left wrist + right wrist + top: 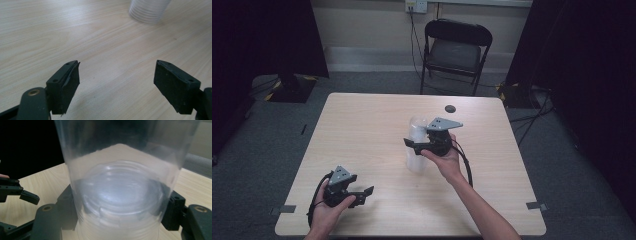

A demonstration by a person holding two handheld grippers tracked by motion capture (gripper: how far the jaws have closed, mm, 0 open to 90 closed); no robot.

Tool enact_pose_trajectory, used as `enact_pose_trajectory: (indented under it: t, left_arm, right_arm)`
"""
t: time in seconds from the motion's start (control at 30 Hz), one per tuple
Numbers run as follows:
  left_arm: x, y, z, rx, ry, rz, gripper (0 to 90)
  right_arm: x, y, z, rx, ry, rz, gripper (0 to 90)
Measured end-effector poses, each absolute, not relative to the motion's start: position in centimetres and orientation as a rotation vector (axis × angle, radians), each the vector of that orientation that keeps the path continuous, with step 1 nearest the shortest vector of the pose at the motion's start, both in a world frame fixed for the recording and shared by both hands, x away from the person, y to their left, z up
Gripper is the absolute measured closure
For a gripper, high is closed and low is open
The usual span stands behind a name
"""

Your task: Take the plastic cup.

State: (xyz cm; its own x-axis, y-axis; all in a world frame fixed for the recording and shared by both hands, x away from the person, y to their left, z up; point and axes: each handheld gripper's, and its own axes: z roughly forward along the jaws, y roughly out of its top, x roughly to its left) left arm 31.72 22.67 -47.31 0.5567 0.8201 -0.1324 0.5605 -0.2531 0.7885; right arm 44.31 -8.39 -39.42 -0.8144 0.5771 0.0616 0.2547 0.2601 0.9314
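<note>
Now | right gripper point(120, 220) fingers clamp clear cup point(120, 182), top cropped | left gripper point(116, 85) fingers apart

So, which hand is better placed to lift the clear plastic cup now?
The right. The right claw has its jaws on both sides of the clear ribbed plastic cup. The left claw hangs open near the table's front edge, apart from the cup.

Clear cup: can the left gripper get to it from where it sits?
Probably yes. The left gripper is open, with bare table between it and the clear cup, though the right gripper already brackets the cup.
</note>
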Motion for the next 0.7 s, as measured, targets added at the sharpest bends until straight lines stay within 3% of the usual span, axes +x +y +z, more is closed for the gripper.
enact_pose_trajectory:
  t: [0.7]
  left_arm:
    - [31.7,22.6,-47.3,1.946,1.118,0.391,20.1]
  right_arm:
    - [44.3,-8.6,-37.6,0.749,2.197,1.620,31.4]
